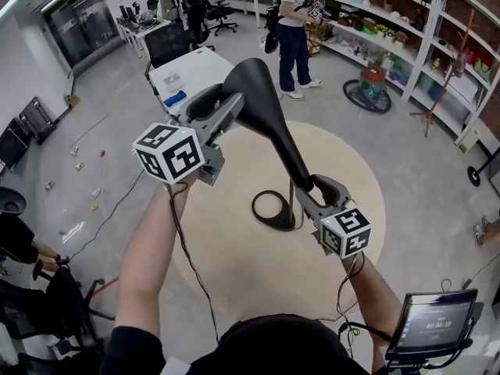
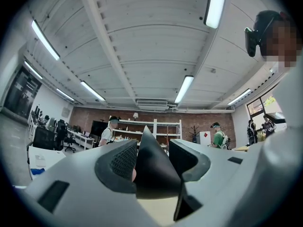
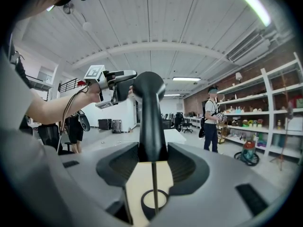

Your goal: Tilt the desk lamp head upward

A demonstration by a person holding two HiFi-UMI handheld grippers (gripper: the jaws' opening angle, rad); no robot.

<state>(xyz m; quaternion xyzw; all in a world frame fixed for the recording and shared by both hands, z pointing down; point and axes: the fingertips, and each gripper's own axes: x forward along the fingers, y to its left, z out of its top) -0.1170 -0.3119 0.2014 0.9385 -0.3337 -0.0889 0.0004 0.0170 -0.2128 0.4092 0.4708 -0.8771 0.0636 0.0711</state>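
A black desk lamp stands on a round beige table (image 1: pixel 234 287). Its ring base (image 1: pixel 272 210) and thin stem (image 1: pixel 293 201) are below its long tapered head (image 1: pixel 262 108). My left gripper (image 1: pixel 226 100) is shut on the wide upper end of the head, which shows as a black wedge (image 2: pixel 154 169) between its jaws (image 2: pixel 151 160). My right gripper (image 1: pixel 312 187) is shut on the narrow lower end, near the stem. In the right gripper view the head (image 3: pixel 149 112) rises from between the jaws (image 3: pixel 151 157), with the stem (image 3: pixel 154 188) and base (image 3: pixel 154 203) below and the left gripper (image 3: pixel 116 86) at its top.
A person (image 1: pixel 294 33) stands at the back beside shelving (image 1: pixel 406 30). Behind the table is a white desk (image 1: pixel 195 69) with office chairs. A tablet screen (image 1: pixel 433 323) sits at the lower right. Cables and small items lie on the floor at the left (image 1: pixel 86 194).
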